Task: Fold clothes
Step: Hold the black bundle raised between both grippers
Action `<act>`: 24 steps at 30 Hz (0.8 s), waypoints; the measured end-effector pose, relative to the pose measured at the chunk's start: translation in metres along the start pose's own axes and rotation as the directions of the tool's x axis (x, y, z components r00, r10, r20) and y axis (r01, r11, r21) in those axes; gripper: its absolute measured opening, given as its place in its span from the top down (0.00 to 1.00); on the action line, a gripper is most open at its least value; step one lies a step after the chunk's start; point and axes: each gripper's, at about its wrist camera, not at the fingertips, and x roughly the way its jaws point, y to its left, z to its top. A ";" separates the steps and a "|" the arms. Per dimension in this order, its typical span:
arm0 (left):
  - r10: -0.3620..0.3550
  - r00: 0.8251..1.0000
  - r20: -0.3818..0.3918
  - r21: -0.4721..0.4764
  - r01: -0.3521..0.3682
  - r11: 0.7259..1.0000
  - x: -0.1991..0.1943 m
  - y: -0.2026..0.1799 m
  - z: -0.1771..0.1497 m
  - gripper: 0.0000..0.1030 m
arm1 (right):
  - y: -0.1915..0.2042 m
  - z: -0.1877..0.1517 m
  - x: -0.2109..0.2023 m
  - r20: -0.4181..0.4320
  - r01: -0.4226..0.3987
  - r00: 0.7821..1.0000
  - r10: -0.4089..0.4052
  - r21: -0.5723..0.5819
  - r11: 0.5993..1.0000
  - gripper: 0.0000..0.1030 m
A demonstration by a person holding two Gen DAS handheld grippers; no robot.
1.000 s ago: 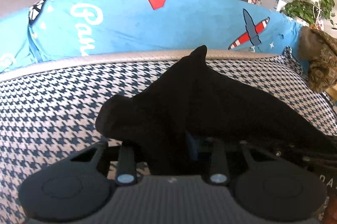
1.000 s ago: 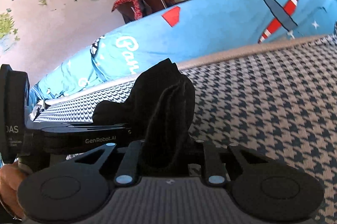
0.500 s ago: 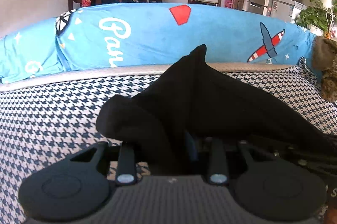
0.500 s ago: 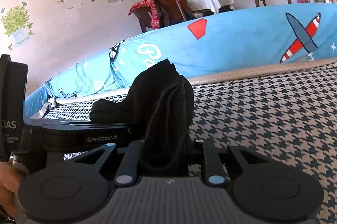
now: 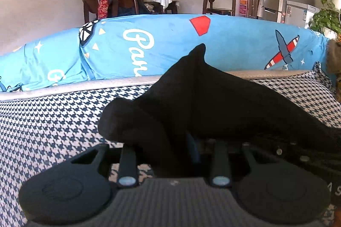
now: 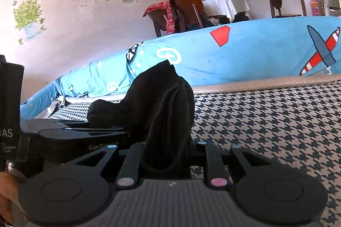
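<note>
Both tools pinch a black garment: the left tool (image 5: 172, 154) and the right tool (image 6: 168, 154) are each closed nearly tight on a bunched fold of the black garment (image 5: 202, 99), held just above the houndstooth bed (image 5: 53, 120). This looks like mid-fold, carrying an edge across; next it should be laid flat ahead. The fingertips are buried in cloth, and the garment's type and remaining length are hidden.

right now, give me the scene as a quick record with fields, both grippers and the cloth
left gripper: shut on the black garment
right gripper: shut on the same black garment, bunched between its fingers
garment state: gathered, raised off the surface between both grippers
surface: houndstooth cover
behind: blue printed bedding
other: left gripper visible at the left in the right wrist view
</note>
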 end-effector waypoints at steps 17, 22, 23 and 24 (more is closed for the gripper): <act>0.059 0.998 0.028 -0.037 -0.058 0.998 -0.022 0.019 -0.008 0.72 | 0.020 0.000 0.002 0.021 -0.052 0.998 0.053 -0.031 0.998 0.81; 0.091 0.995 0.029 -0.034 -0.090 0.995 -0.021 0.019 -0.008 0.72 | 0.020 -0.001 0.009 0.018 -0.070 0.997 0.070 -0.023 0.997 0.81; 0.095 0.995 0.030 -0.037 -0.094 0.995 -0.022 0.020 -0.007 0.72 | 0.021 0.000 0.010 0.017 -0.070 0.997 0.071 -0.023 0.997 0.81; 0.098 0.995 0.032 -0.041 -0.096 0.995 -0.022 0.021 -0.006 0.72 | 0.022 0.001 0.011 0.018 -0.071 0.997 0.072 -0.024 0.997 0.81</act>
